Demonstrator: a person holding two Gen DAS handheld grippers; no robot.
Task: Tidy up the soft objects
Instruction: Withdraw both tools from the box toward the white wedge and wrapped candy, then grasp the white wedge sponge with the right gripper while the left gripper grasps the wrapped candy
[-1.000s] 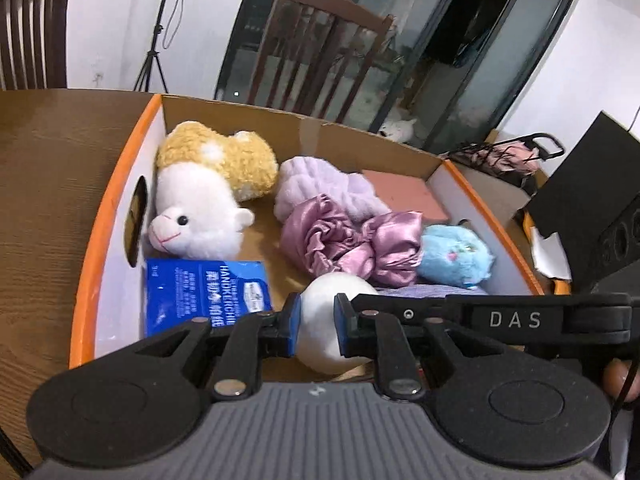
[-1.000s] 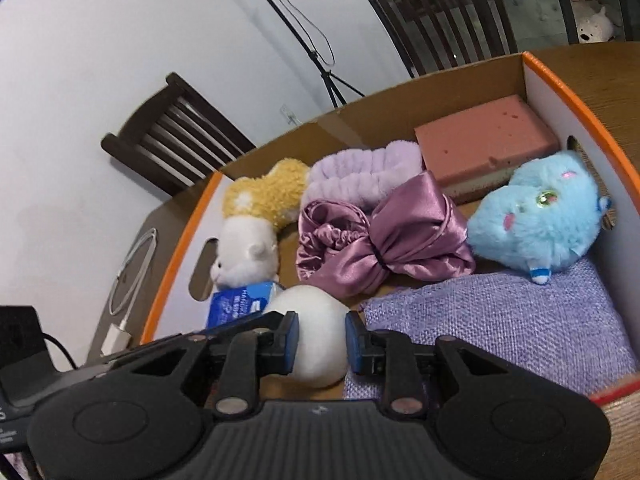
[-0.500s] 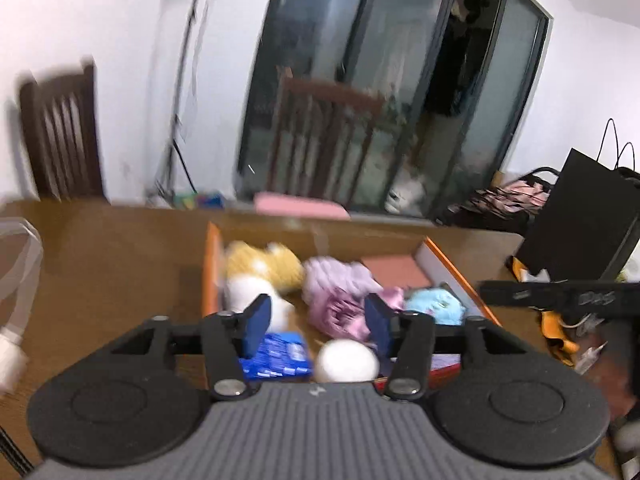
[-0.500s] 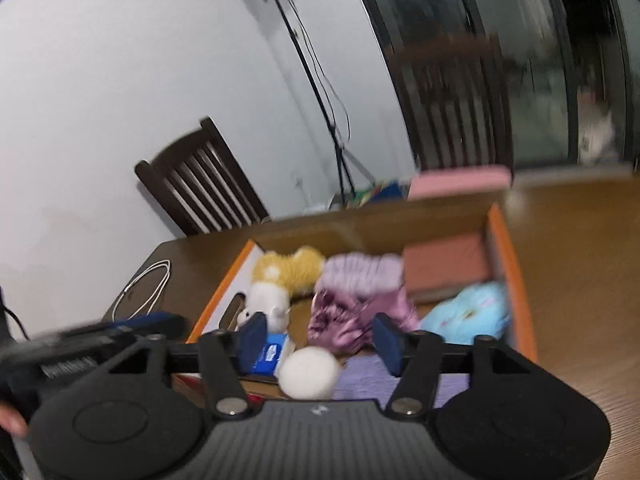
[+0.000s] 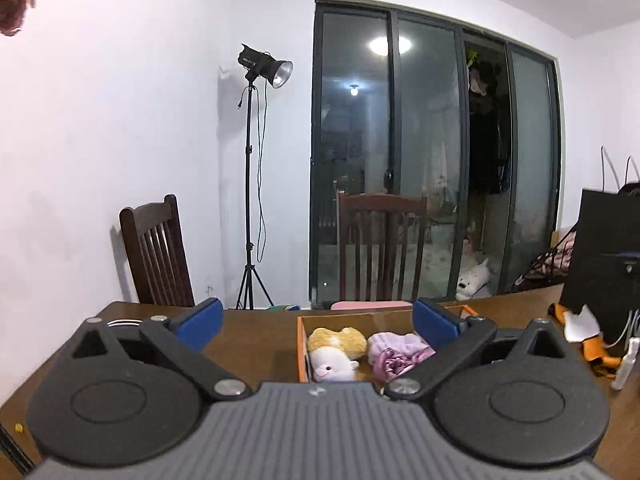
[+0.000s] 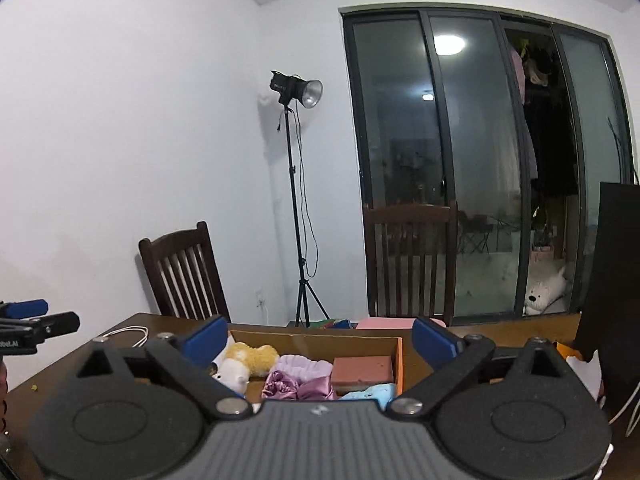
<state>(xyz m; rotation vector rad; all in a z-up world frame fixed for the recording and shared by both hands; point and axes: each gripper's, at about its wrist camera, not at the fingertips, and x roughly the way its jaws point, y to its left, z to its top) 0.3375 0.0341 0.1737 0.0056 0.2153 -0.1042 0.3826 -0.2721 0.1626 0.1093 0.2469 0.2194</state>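
An orange-rimmed cardboard box (image 5: 302,354) (image 6: 399,362) sits on the wooden table. It holds a white and yellow plush alpaca (image 5: 334,354) (image 6: 244,362), a lilac headband (image 5: 394,342) (image 6: 306,364), a pink satin scrunchie (image 5: 390,364) (image 6: 296,388), a pink sponge (image 6: 362,368) and a blue plush (image 6: 370,394). My left gripper (image 5: 318,322) is wide open and empty, raised well back from the box. My right gripper (image 6: 320,338) is wide open and empty, also raised behind the box. The left gripper also shows at the left edge of the right wrist view (image 6: 24,320).
Two dark wooden chairs (image 5: 158,254) (image 5: 382,246) stand behind the table. A light stand (image 5: 252,184) is by the wall. A black bag (image 5: 604,264) and orange items (image 5: 592,344) are at the table's right. A white cable (image 6: 124,334) lies at the left.
Both grippers have opened wide and pulled up and back from the box. The white ball they hovered over is now hidden behind the gripper bodies.
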